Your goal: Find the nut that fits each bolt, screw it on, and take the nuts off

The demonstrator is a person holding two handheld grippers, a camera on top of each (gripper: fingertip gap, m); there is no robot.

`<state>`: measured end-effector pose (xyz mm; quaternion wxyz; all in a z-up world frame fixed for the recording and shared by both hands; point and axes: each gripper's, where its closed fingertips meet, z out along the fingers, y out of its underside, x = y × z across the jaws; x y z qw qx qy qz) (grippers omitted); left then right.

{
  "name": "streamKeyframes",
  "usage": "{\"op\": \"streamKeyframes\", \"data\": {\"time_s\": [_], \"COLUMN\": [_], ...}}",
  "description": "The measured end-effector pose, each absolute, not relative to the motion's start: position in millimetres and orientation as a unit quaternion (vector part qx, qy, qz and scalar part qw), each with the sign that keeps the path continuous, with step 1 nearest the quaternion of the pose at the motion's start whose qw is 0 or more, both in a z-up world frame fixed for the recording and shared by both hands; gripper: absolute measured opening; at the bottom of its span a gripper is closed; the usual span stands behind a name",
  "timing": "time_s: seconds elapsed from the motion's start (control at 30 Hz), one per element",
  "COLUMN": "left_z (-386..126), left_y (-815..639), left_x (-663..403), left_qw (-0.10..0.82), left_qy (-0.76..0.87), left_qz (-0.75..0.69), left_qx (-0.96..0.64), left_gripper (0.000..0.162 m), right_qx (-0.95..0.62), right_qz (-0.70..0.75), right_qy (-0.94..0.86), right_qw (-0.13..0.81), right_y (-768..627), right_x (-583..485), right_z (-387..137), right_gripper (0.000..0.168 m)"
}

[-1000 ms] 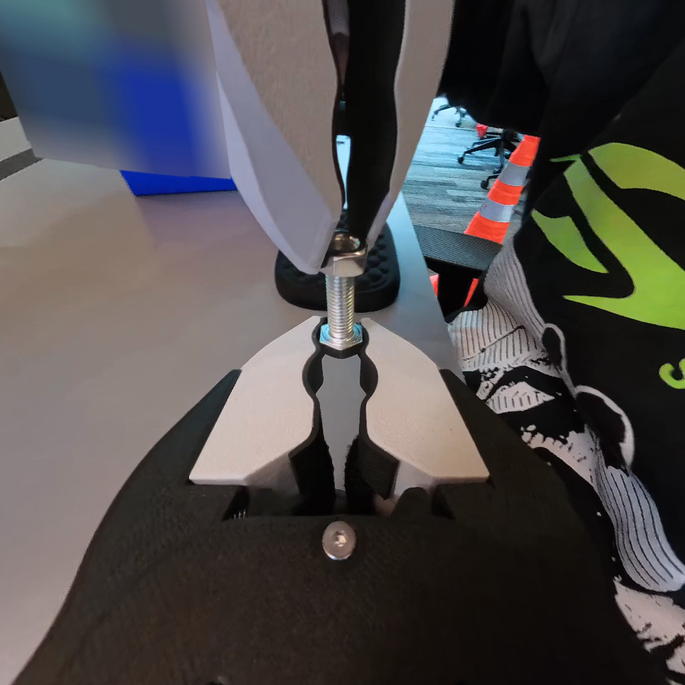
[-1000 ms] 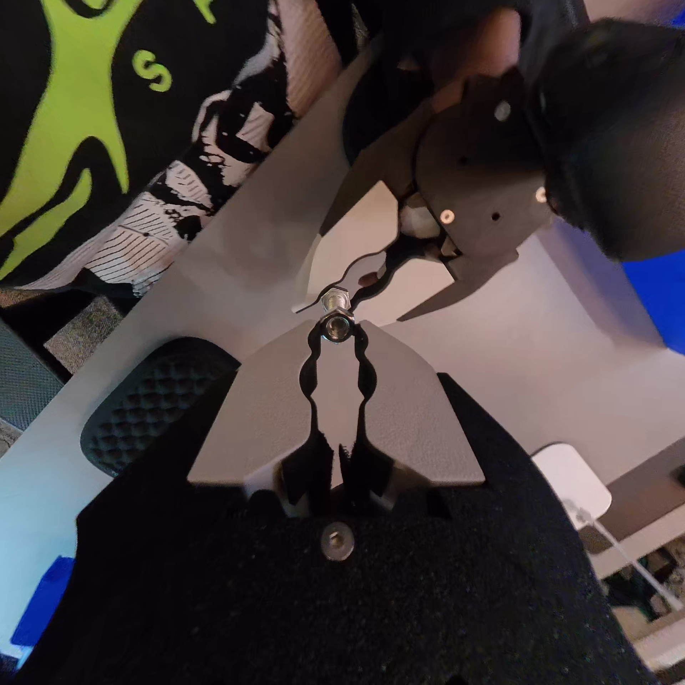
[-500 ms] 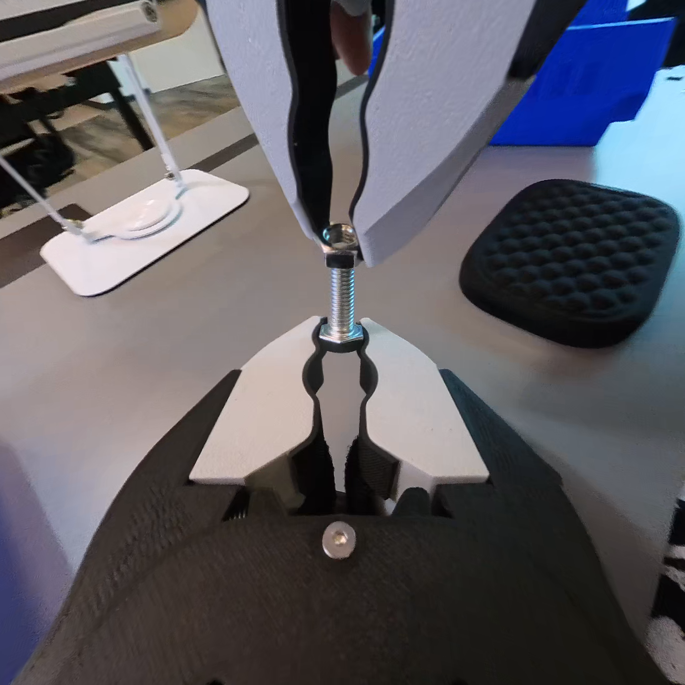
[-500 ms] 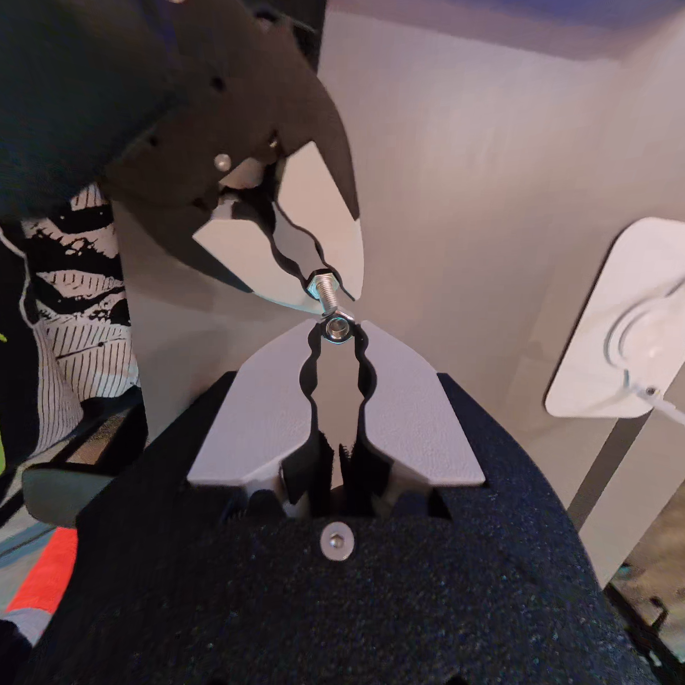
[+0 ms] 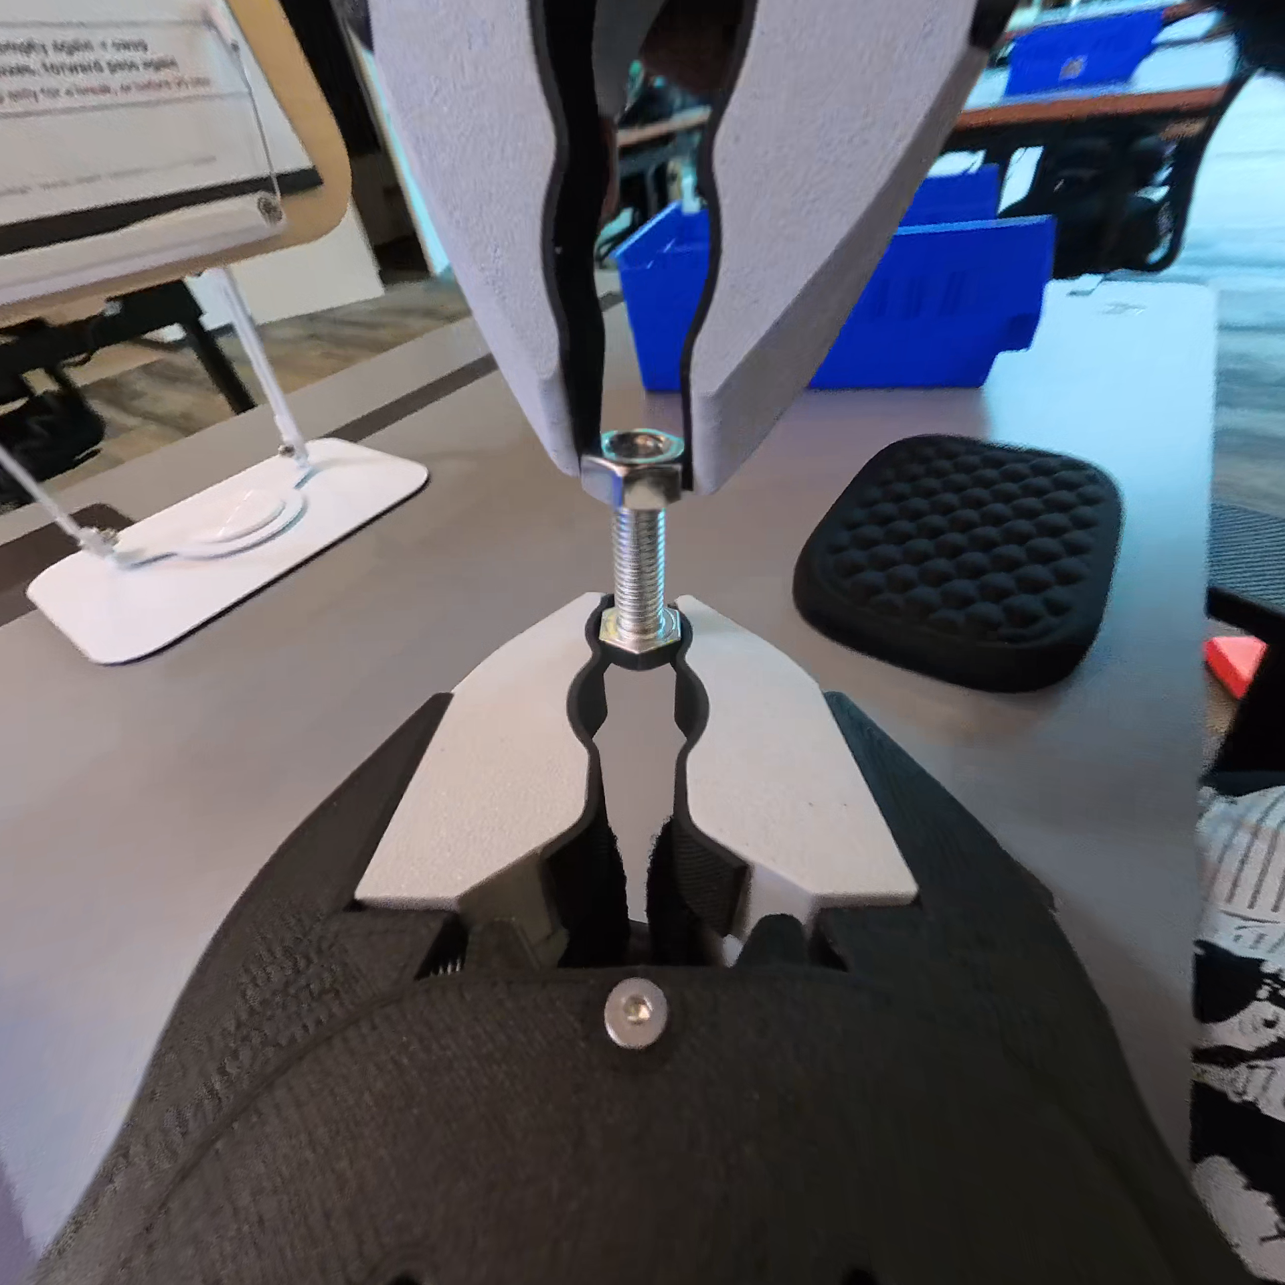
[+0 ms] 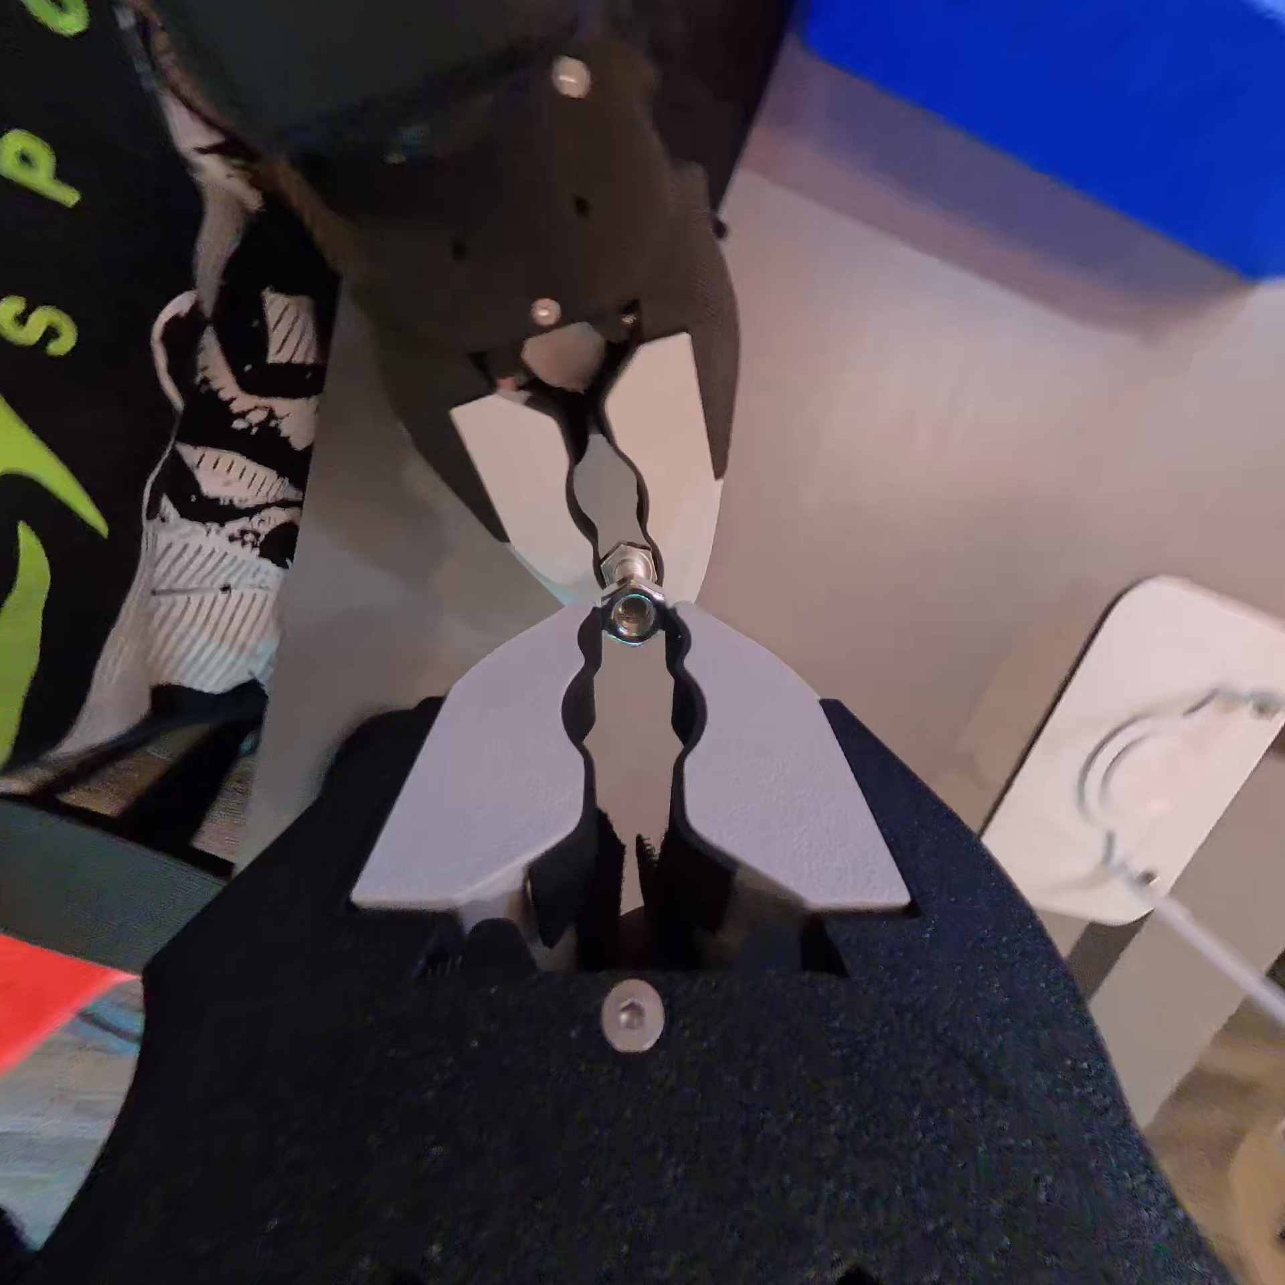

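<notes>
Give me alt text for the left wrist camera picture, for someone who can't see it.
The left gripper clamps a hex nut on a silver bolt, while the right gripper, reaching down from above, grips the bolt's hex head. Behind, on the grey table, lie a black dimpled pad, a white stand base and a blue bin.

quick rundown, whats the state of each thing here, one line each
left gripper: shut on the nut
right gripper: shut on the bolt's hex head
bolt: held in the air between both grippers, off the table
nut: threaded on the bolt, far from the head
black pad: lying flat on the table, untouched
blue bin: standing at the table's far side
</notes>
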<state>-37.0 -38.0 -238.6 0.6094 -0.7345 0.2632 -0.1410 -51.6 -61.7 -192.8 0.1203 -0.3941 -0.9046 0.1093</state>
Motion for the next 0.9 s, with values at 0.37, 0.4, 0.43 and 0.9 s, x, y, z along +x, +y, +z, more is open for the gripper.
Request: {"op": "streamKeyframes", "data": {"time_s": [0.37, 0.4, 0.43, 0.9], "left_z": [-240.9, -242.8, -244.5, -252.1], "left_y": [-34.0, -33.4, -32.7, -31.8], "left_x": [-47.8, -49.3, -50.4, -40.8], "left_qw": [0.603, 0.596, 0.590, 0.560], "left_qy": [0.240, 0.241, 0.241, 0.254], "left_qz": [-0.087, -0.077, -0.068, -0.073], "left_qx": [-0.755, -0.762, -0.767, -0.785], "left_gripper": [0.015, 0.015, 0.015, 0.015], "right_qx": [-0.431, -0.441, -0.451, -0.495], "right_qz": [0.100, 0.091, 0.083, 0.063], "right_qy": [-0.890, -0.886, -0.882, -0.862], "right_qw": [0.110, 0.109, 0.107, 0.088], "right_y": [-60.2, -58.1, -56.4, -51.5], "right_x": [-57.7, -57.3, -56.7, -45.6], "right_z": [-195.5, -196.8, -198.1, -203.8], "right_gripper": [0.017, 0.017, 0.018, 0.018]}}
